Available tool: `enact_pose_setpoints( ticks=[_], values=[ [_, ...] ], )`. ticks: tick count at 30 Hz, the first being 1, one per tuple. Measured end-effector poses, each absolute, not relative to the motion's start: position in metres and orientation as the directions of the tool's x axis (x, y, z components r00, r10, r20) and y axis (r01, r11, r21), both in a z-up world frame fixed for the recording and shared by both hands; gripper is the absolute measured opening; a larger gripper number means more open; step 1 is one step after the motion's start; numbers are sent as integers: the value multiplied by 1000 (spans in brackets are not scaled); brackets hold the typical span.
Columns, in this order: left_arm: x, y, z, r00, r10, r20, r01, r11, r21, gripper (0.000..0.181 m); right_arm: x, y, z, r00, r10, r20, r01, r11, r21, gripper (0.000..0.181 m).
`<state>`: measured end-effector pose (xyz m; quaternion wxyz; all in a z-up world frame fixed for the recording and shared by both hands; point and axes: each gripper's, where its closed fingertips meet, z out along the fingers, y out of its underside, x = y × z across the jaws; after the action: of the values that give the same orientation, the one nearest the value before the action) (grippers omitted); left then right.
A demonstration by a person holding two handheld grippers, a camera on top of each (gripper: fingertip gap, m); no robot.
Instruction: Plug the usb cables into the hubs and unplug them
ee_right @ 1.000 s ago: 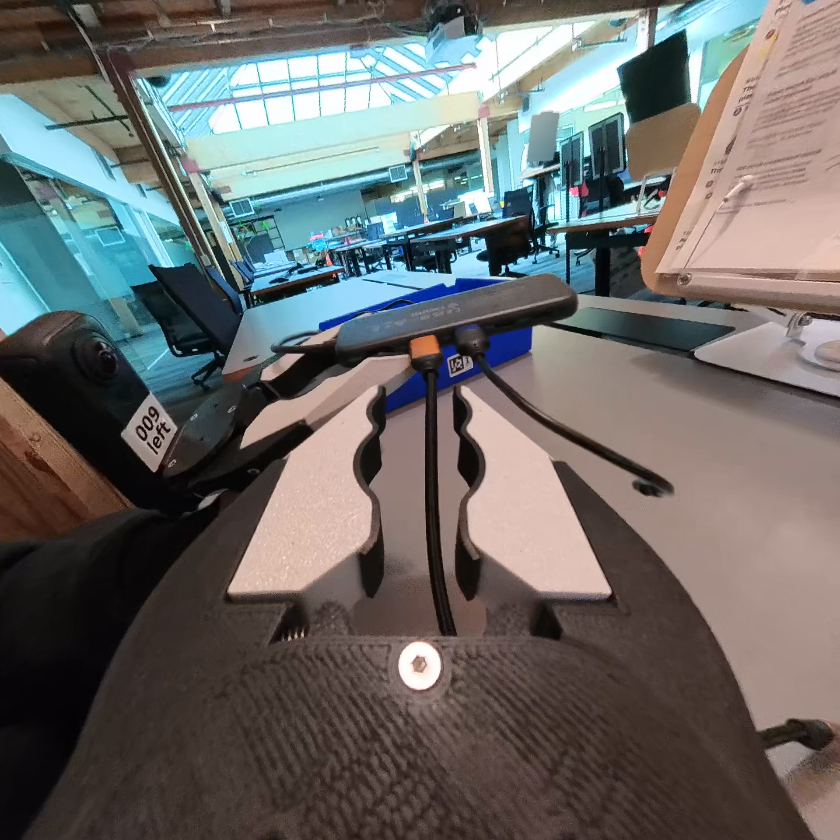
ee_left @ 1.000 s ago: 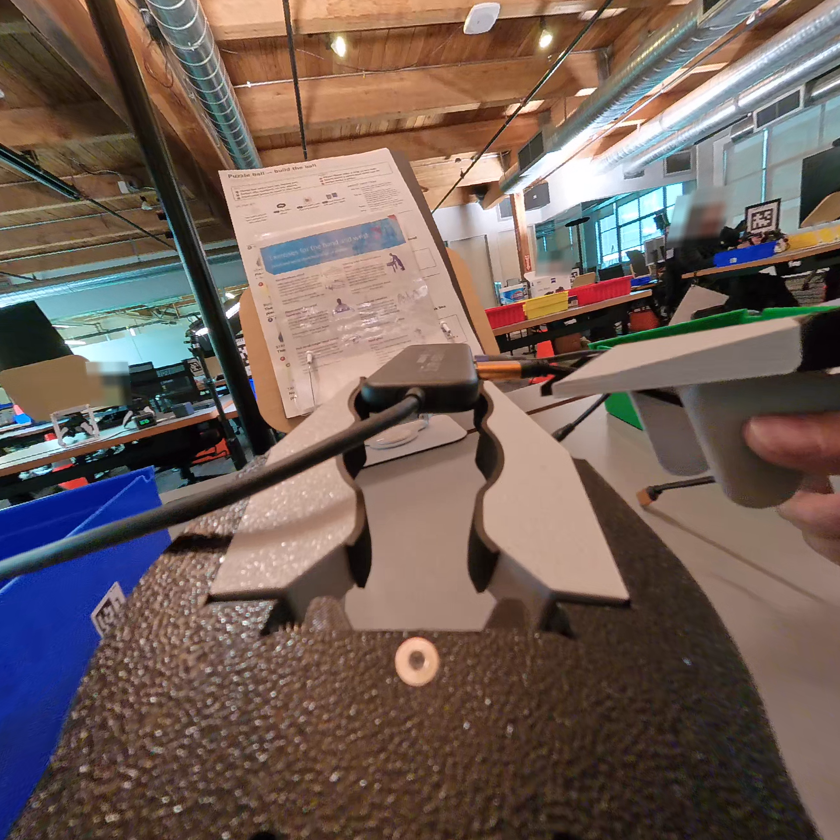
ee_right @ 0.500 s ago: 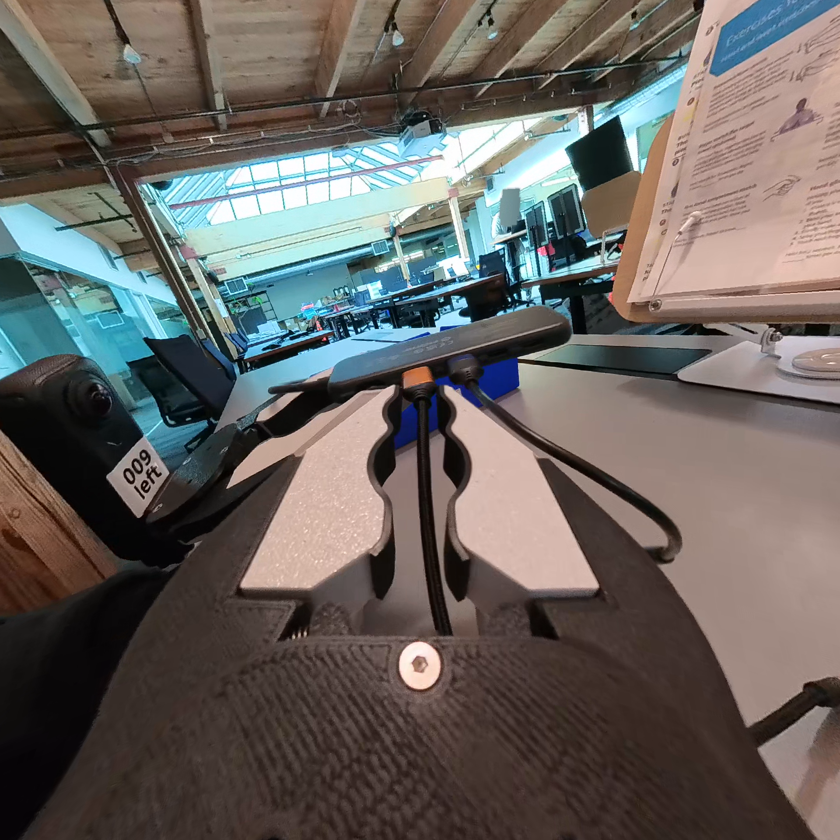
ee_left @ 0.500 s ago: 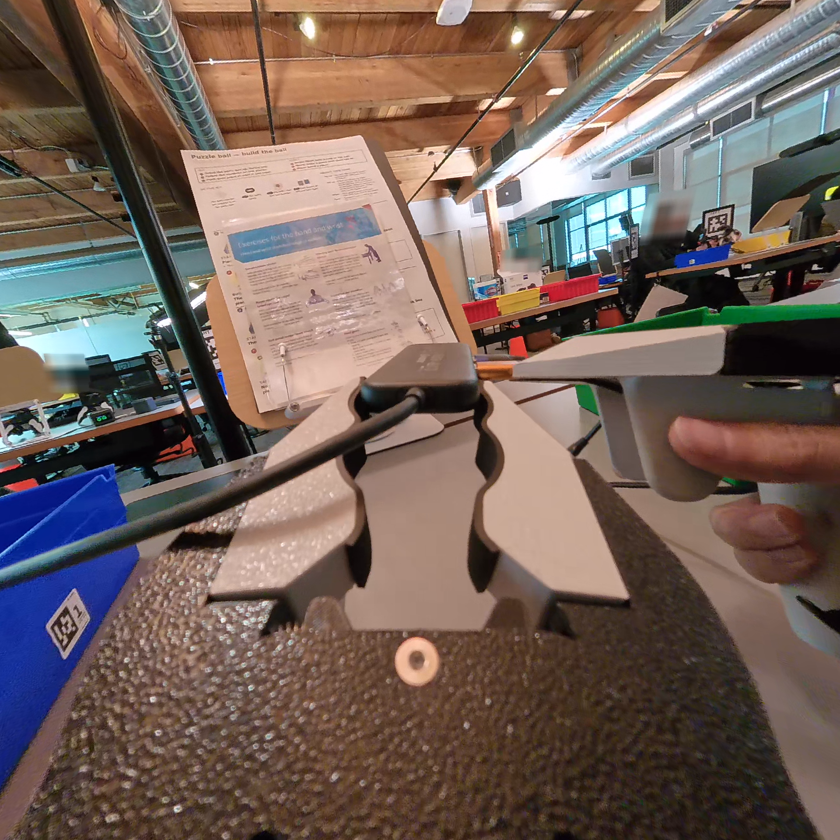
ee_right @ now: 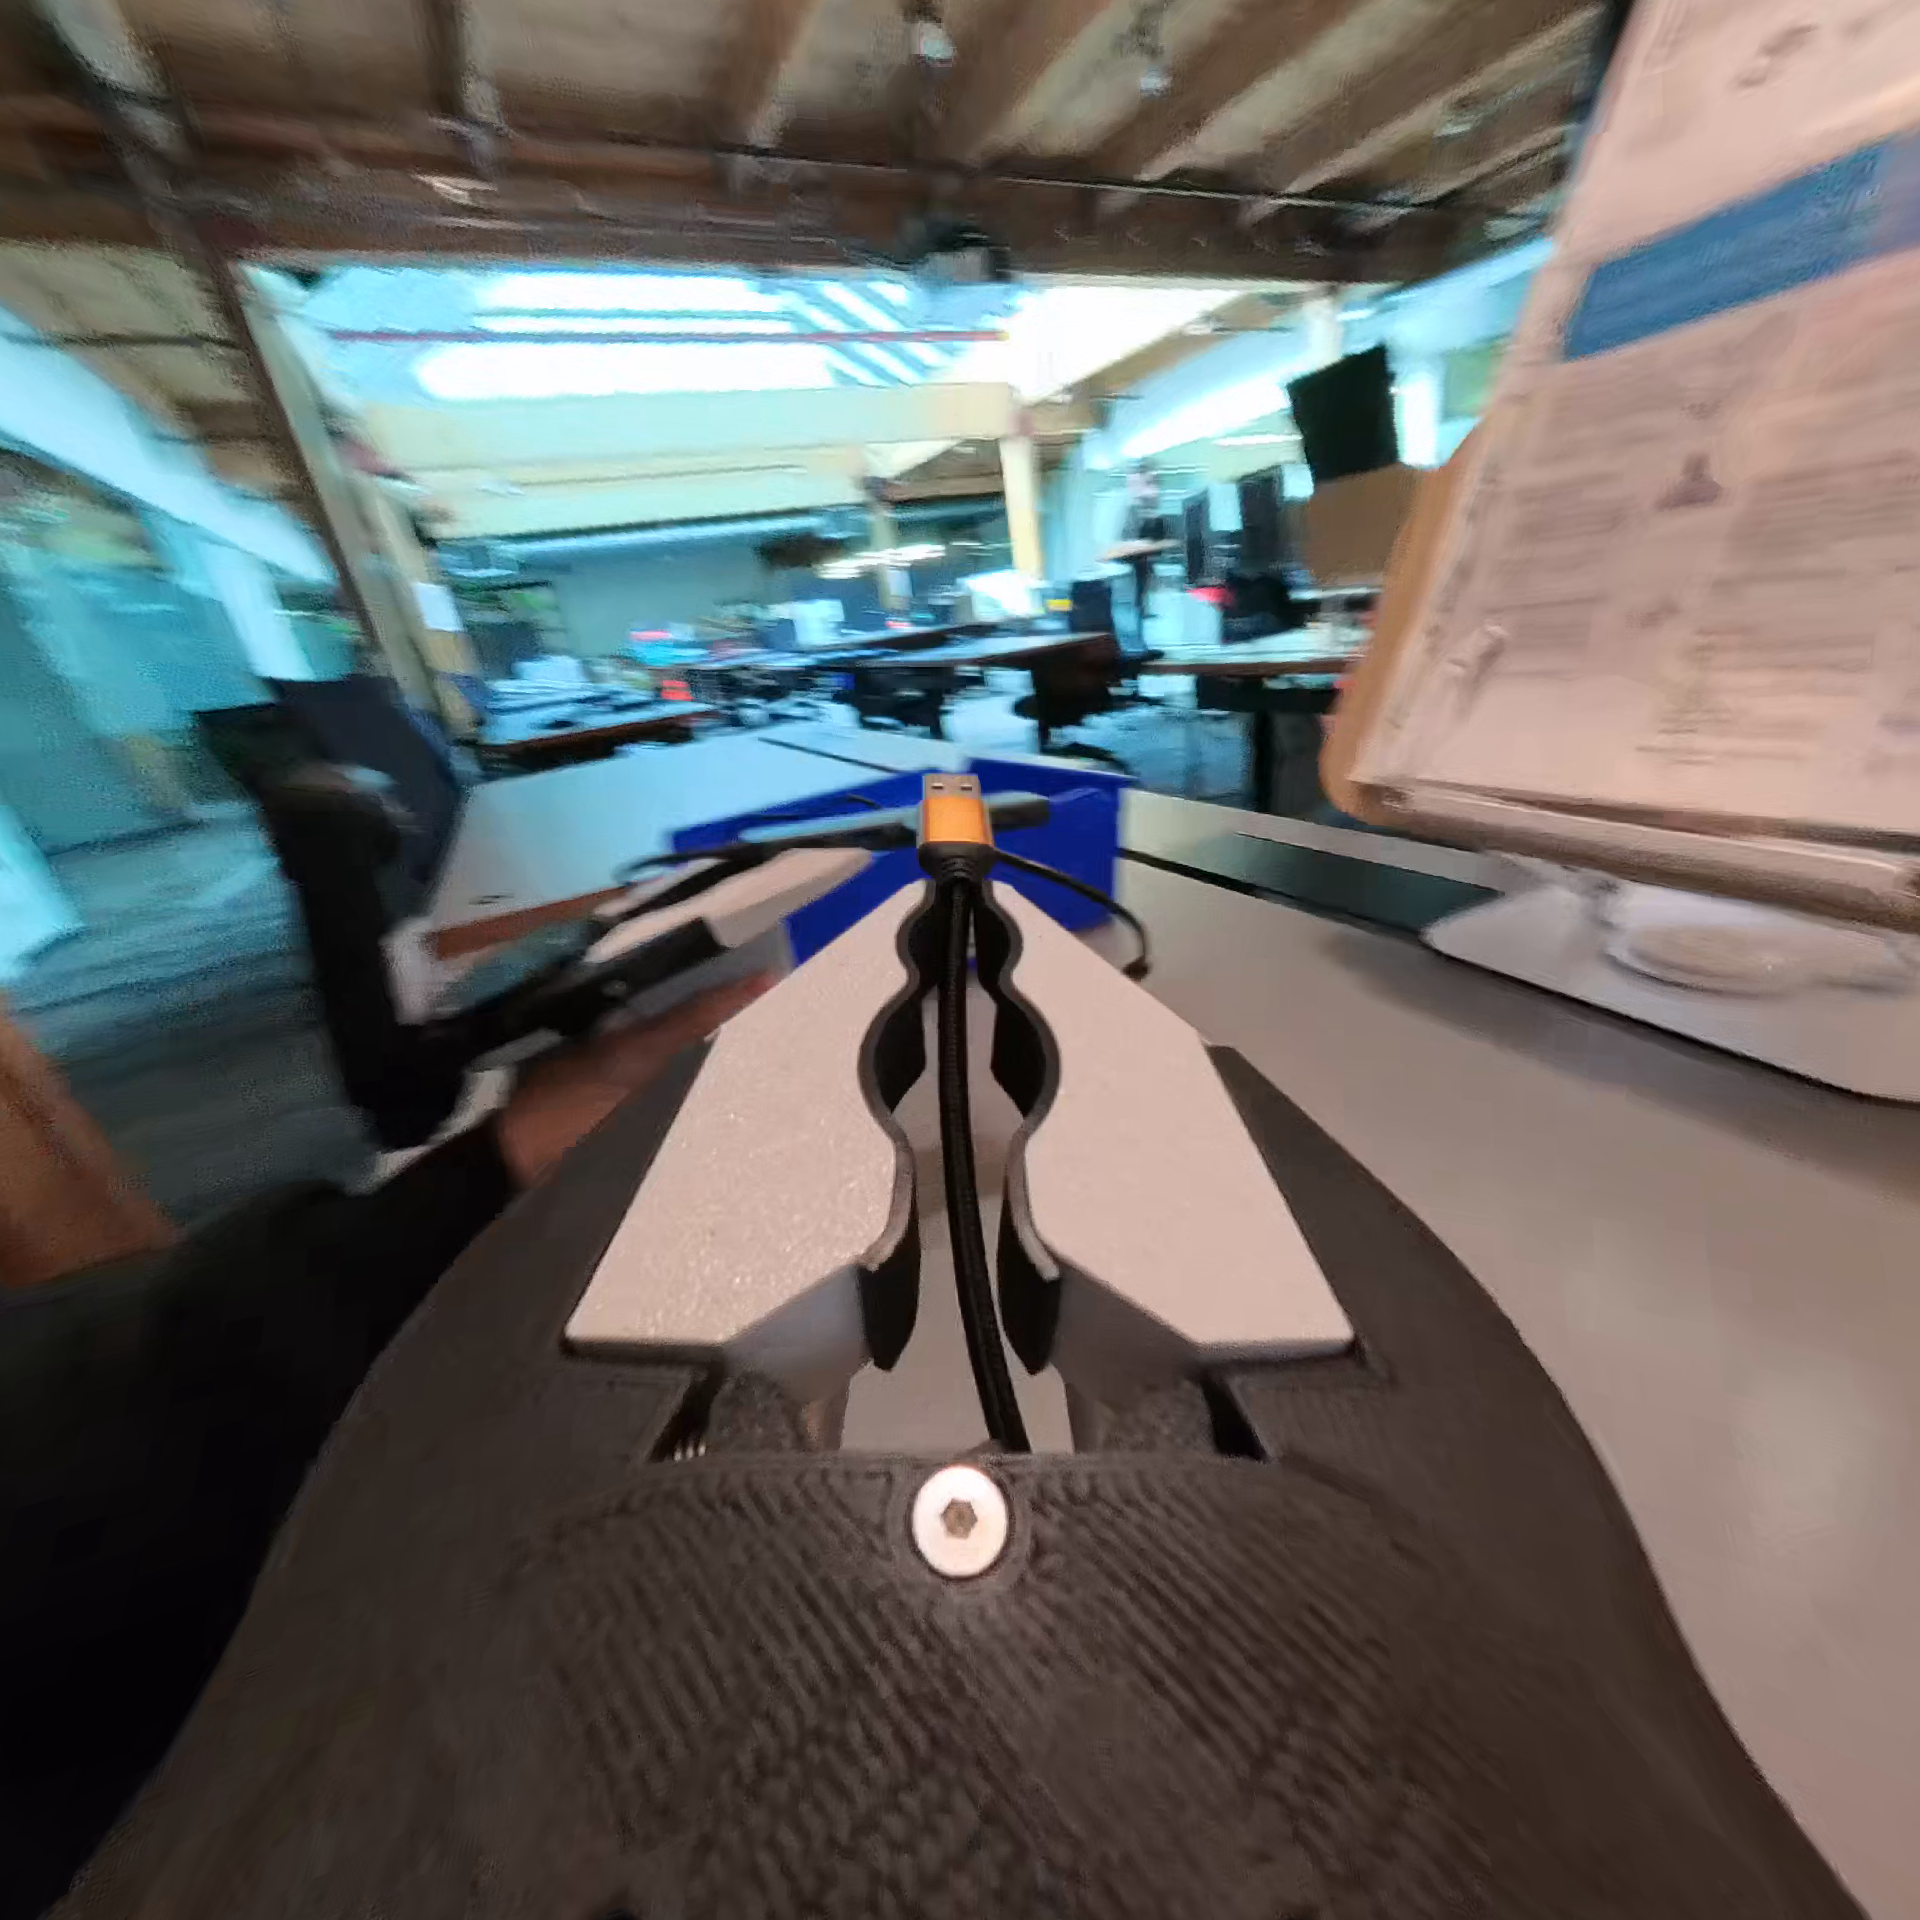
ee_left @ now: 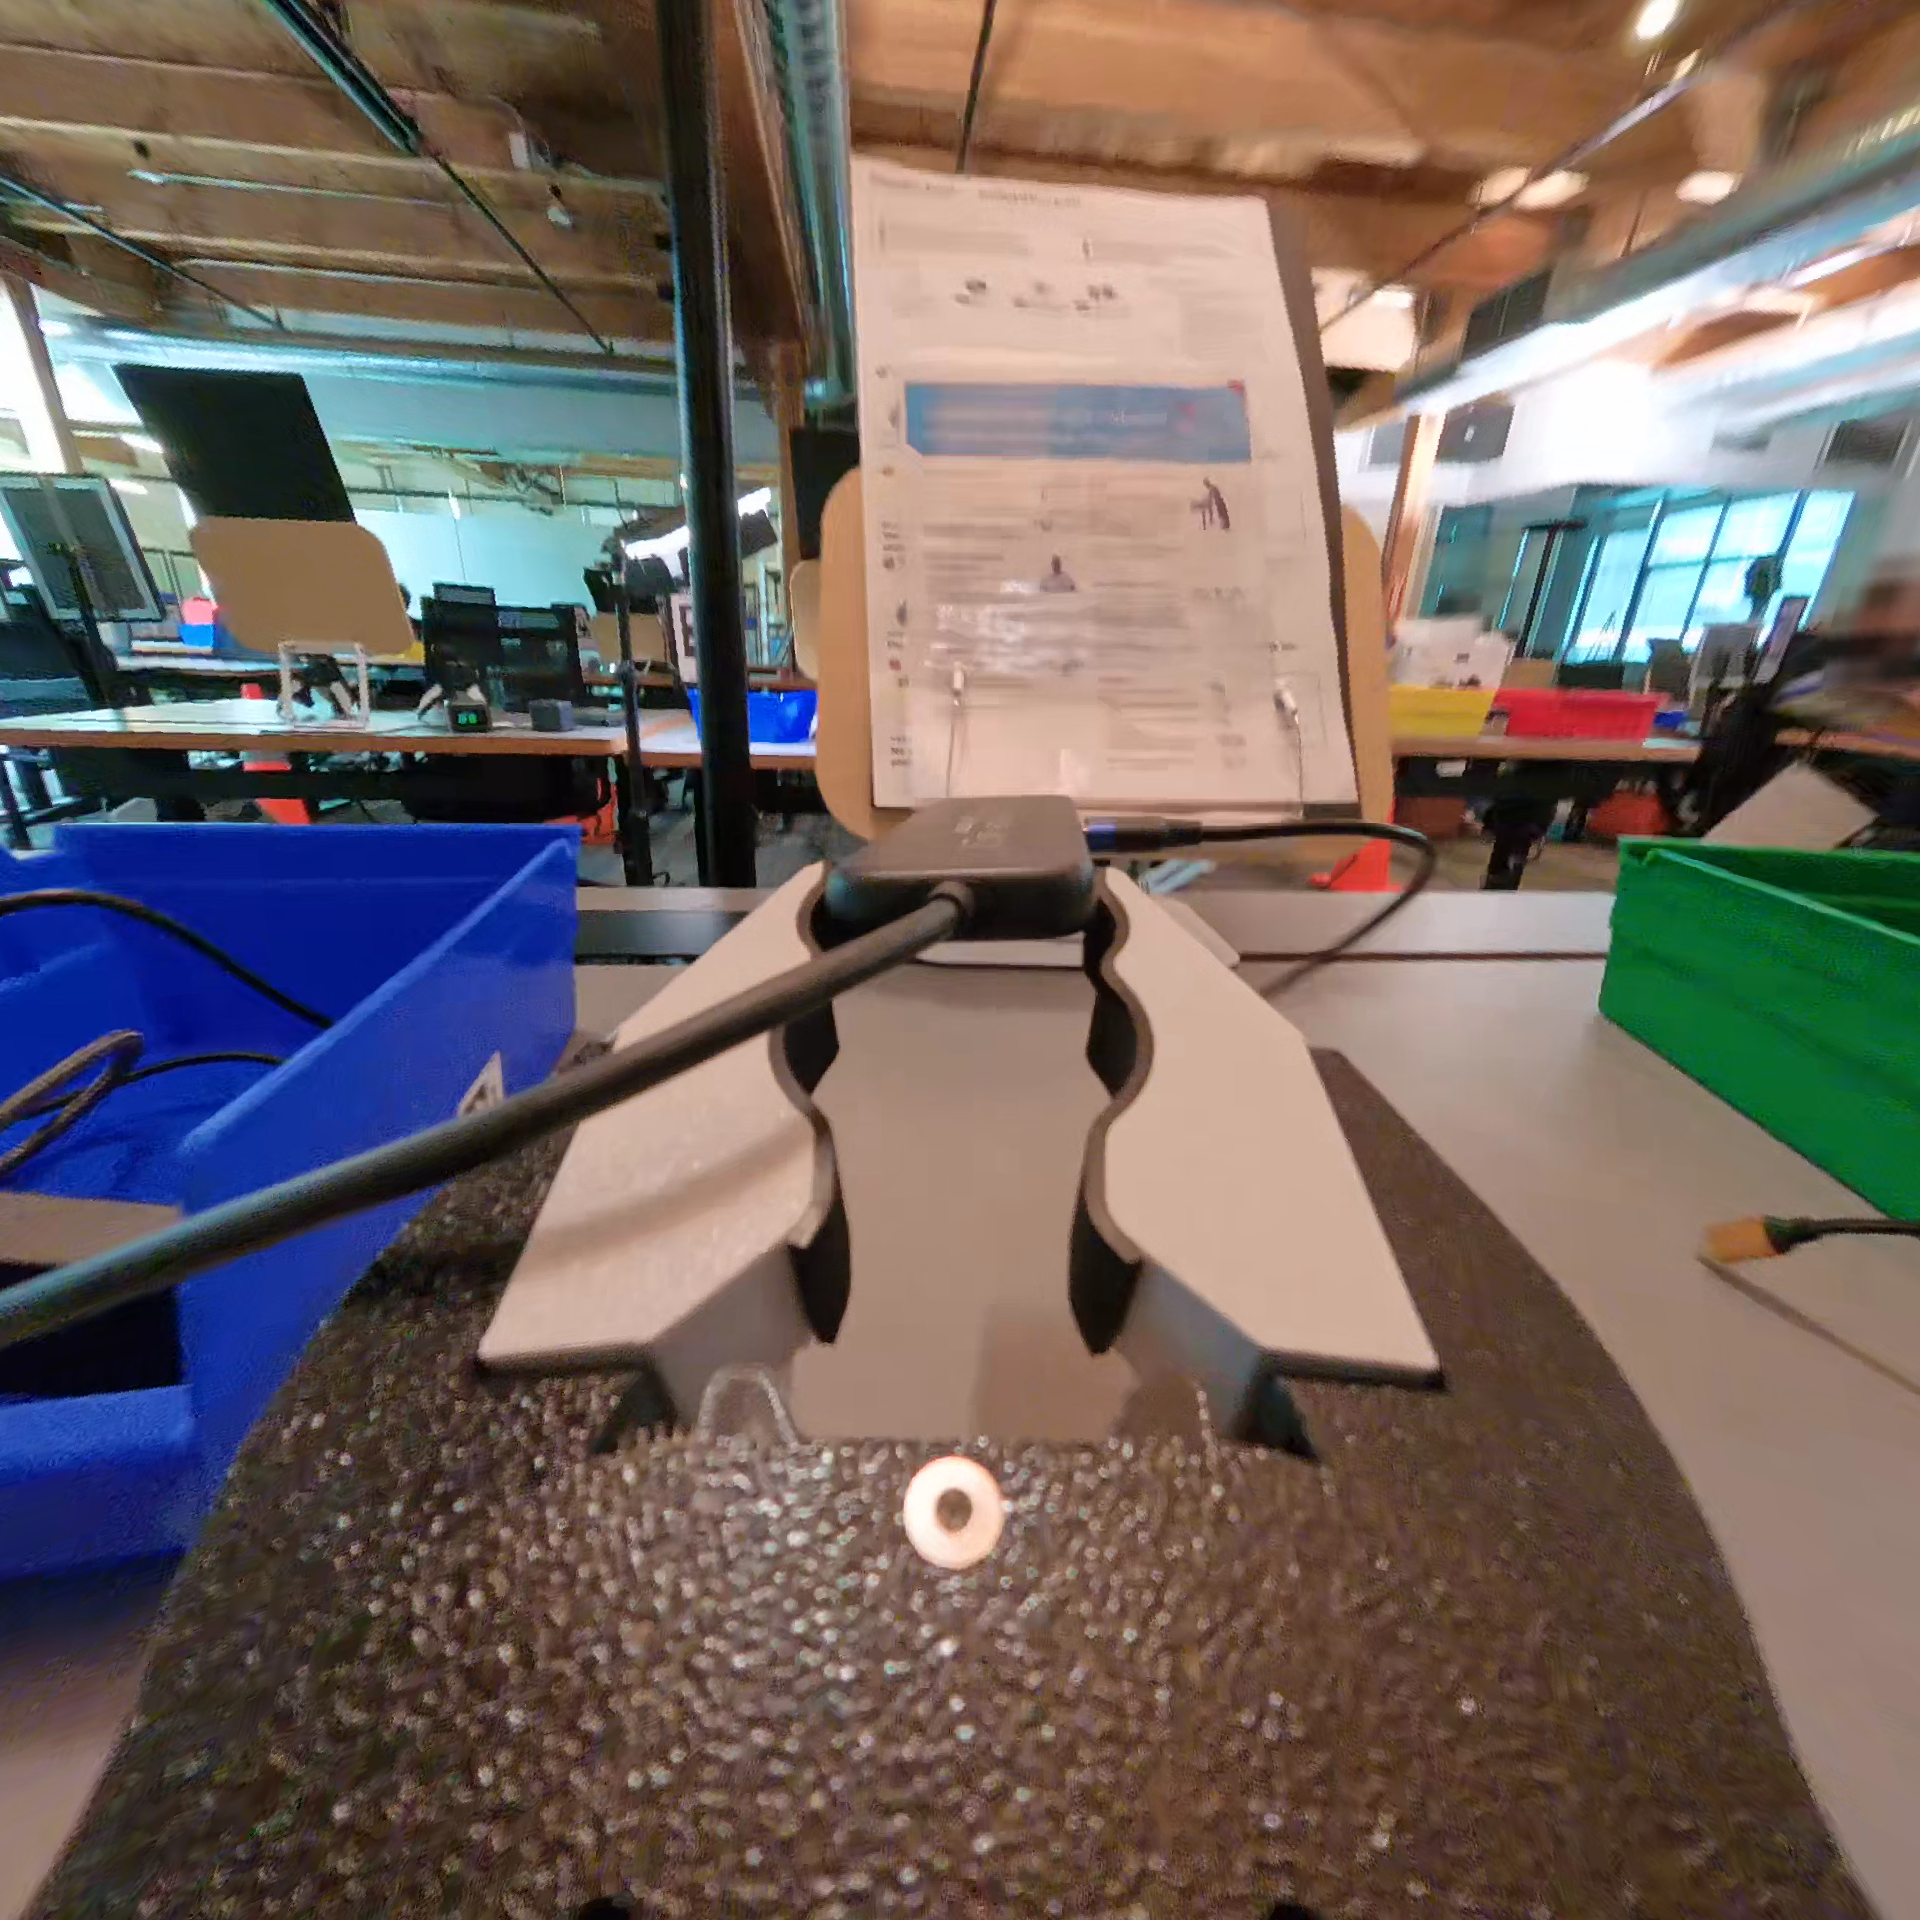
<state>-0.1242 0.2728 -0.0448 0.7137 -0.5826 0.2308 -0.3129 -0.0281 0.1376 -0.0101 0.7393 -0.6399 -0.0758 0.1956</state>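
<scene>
Grey table [ee_left: 1538, 1049], seemingly open-plan workshop

The orange-collared braided USB plug [ee_right: 954, 826], earlier seated in the black slab hub [ee_left: 966, 860], is now pulled free, pinched in the right hand-held gripper [ee_right: 951, 894].

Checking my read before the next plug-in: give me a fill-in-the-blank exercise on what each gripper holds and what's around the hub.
1. The black slab-shaped USB hub sits clamped in the ___ gripper.
2. The right gripper is shut on a braided black cable whose plug collar is ___.
3. The thin black cable plugged into the hub's side has a ___ collar.
4. In the left wrist view, the plastic bin right of the hub is ___.
Missing: left; orange; blue; green.
</scene>
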Motion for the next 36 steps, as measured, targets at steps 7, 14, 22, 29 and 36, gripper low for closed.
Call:
enact_pose_setpoints(
  ticks=[7, 14, 22, 29, 36],
  values=[
    [-119, 262, -44, 657, -754, -19, 169, 171, -971, 44, 5, 60, 77, 906, 417, -68, -218, 324, -921, 5],
    [-113, 255, -45, 626, -779, -32, 163, 172, -972, 44, 125, -4, 81, 930, 241, -277, -364, 517, -775, 5],
    [-107, 250, -47, 608, -791, -65, 140, 187, -972, 44, 192, 33, -11, 934, -165, -316, -268, 263, -927, 5],
    [-105, 249, -51, 603, -796, -64, 130, 177, -976, 44, 189, 70, -89, 953, -302, -22, -87, -204, -975, 42],
    [-102, 246, -52, 582, -811, -69, 126, 174, -977, 44, 176, 57, -49, 951, -305, 43, -6, -160, -987, 50]
  ],
)
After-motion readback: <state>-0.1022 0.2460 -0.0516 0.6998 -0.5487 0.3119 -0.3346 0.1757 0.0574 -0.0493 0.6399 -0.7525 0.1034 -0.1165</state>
